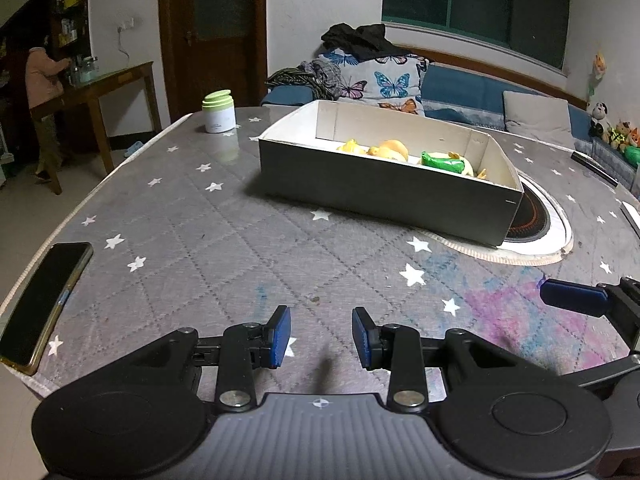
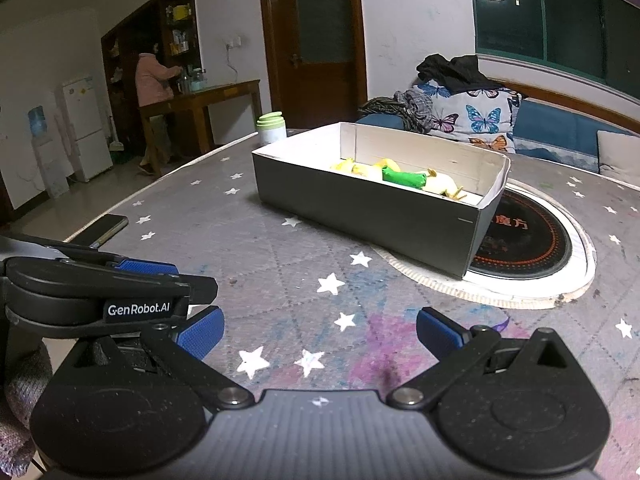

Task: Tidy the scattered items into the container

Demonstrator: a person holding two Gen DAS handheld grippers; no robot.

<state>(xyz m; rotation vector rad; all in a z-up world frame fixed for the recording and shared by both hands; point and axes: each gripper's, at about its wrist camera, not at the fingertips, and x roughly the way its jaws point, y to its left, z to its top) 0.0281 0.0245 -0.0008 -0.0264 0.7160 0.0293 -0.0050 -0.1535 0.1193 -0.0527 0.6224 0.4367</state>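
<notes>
We hold both tongs low over the near part of the table [image 1: 192,240], which is covered by a grey quilted cloth with white stars. Our left tongs [image 1: 321,334] stand partly open, the blue pads apart with only bare cloth between them, gripping nothing. Our right tongs [image 2: 320,330] are spread wider and are likewise empty; in the left wrist view one of their blue pads pokes in from the right edge, so the two tools sit side by side.

The box [image 1: 384,188], dark outside and pale inside, rests farther back on the table, well apart from both tongs. One end of it overlaps the round black cooktop [image 2: 532,236] set into the table. Inside the box lie the toys [image 2: 400,176]: yellow and orange pieces and a green one, bunched toward the end nearest the cooktop.

A phone [image 1: 44,300] lies face up at the left table edge. A white jar [image 1: 218,114] with a green lid stands at the far left corner, beyond the box.
</notes>
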